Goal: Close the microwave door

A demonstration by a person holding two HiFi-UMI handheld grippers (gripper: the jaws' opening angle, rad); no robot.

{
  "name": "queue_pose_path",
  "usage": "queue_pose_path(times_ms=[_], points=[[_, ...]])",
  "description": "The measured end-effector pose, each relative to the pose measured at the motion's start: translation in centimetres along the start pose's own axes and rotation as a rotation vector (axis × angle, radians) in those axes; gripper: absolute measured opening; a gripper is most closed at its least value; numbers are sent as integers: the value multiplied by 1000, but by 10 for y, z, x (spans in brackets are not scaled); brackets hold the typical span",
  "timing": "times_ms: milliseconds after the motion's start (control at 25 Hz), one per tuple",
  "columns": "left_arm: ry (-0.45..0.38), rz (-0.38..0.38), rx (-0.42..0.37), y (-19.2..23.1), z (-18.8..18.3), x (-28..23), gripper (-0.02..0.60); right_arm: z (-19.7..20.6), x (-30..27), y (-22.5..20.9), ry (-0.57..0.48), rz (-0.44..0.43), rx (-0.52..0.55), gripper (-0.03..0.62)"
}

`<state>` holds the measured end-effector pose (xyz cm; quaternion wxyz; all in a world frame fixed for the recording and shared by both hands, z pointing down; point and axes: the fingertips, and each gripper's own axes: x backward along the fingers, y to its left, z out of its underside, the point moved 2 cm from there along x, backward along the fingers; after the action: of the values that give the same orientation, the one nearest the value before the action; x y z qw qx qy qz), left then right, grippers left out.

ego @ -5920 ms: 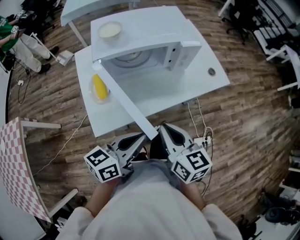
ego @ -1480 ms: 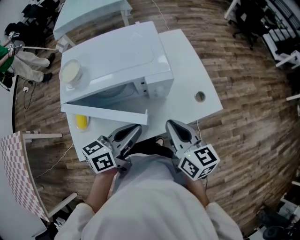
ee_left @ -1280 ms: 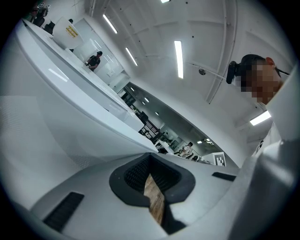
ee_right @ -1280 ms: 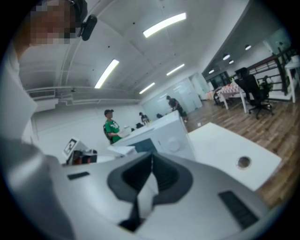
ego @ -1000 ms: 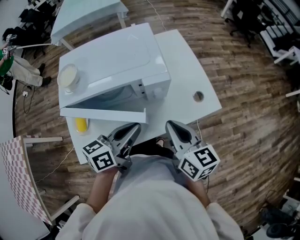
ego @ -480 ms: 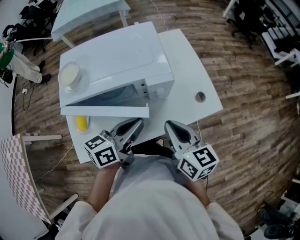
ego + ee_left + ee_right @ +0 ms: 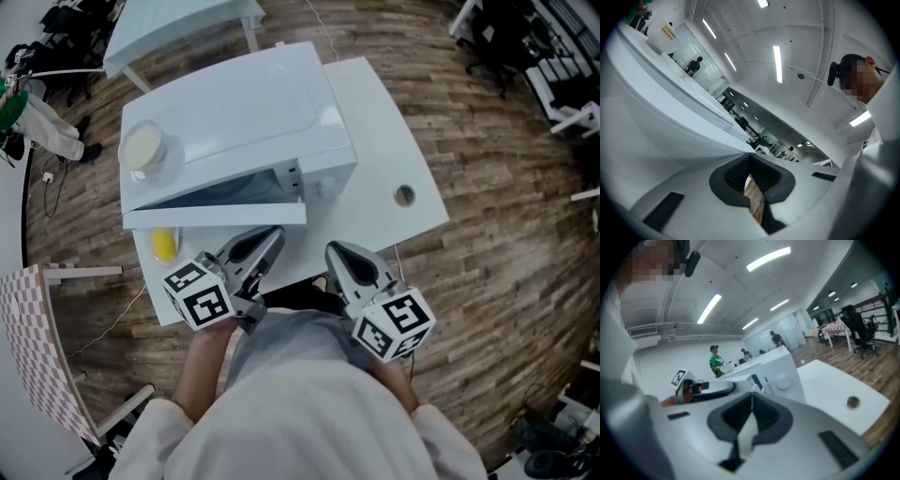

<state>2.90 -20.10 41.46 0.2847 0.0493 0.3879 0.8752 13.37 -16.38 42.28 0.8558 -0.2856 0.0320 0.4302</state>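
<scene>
White microwave [image 7: 234,103] on a pale table [image 7: 394,141]. Door [image 7: 216,217] ajar, most of the way in, free edge near the control panel, a wedge of cavity showing. Left gripper [image 7: 272,232]: jaws together, nothing held, tip right at the door's outer face; contact uncertain. Right gripper [image 7: 333,249]: likewise closed and empty, hanging clear of the door. Step in hand looks like the final push. Next move calls for steady forward pressure near the free edge until the latch seats; too hard could slide the oven.
</scene>
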Motion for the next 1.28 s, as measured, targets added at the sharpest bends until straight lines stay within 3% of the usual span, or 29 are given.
queue_pose_path(times_ms=[680, 1280], points=[[-3, -5, 15, 16, -13, -3, 12, -14, -38, 14, 6, -52, 42, 23], [-6, -4, 55, 28, -27, -9, 14, -28, -69, 4, 18, -43, 48, 23]])
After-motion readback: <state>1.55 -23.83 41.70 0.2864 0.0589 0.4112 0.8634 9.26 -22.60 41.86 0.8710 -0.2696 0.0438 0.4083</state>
